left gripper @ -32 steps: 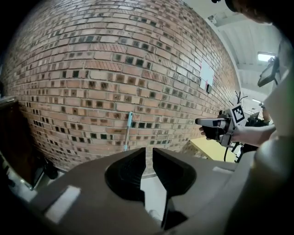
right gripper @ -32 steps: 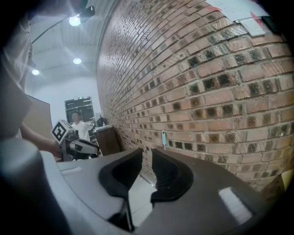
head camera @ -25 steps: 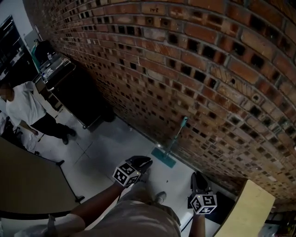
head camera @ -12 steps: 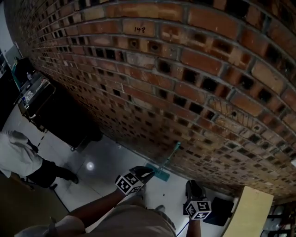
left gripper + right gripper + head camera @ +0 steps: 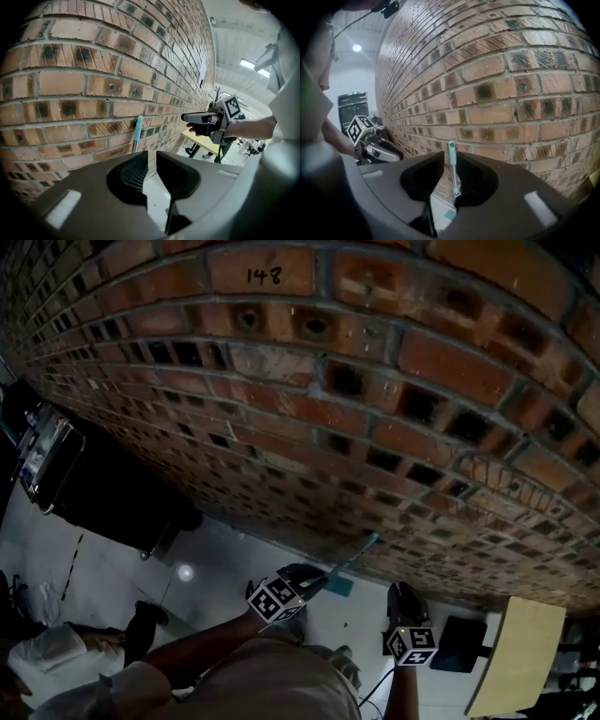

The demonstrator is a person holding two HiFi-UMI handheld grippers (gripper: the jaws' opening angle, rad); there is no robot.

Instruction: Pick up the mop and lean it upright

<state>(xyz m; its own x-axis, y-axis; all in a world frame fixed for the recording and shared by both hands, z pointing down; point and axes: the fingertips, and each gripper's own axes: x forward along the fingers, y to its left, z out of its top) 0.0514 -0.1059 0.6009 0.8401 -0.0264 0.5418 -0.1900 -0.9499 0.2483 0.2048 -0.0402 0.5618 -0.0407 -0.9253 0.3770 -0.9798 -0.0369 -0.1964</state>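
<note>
The mop (image 5: 352, 560) stands upright on the pale floor, its teal grip leaning on the brick wall (image 5: 309, 399) and its teal head (image 5: 339, 585) on the floor. My left gripper (image 5: 314, 576) hovers just short of the mop's lower shaft, open and empty. In the left gripper view the mop's handle (image 5: 136, 129) rises beyond the jaws of the left gripper (image 5: 151, 159). My right gripper (image 5: 403, 599) hangs to the mop's right, apart from it. Its jaws are opening with nothing between them. The mop (image 5: 452, 161) shows in the gap of the right gripper (image 5: 450, 158), well beyond it.
A black cabinet (image 5: 122, 498) stands against the wall at the left. A light wooden tabletop (image 5: 520, 652) and a dark flat thing on the floor (image 5: 457, 643) lie at the right. A person (image 5: 52, 652) is at the lower left.
The head view has tilted up and the wall fills more of it. The mop stays leaning on the wall. Both grippers stay low beside it, empty.
</note>
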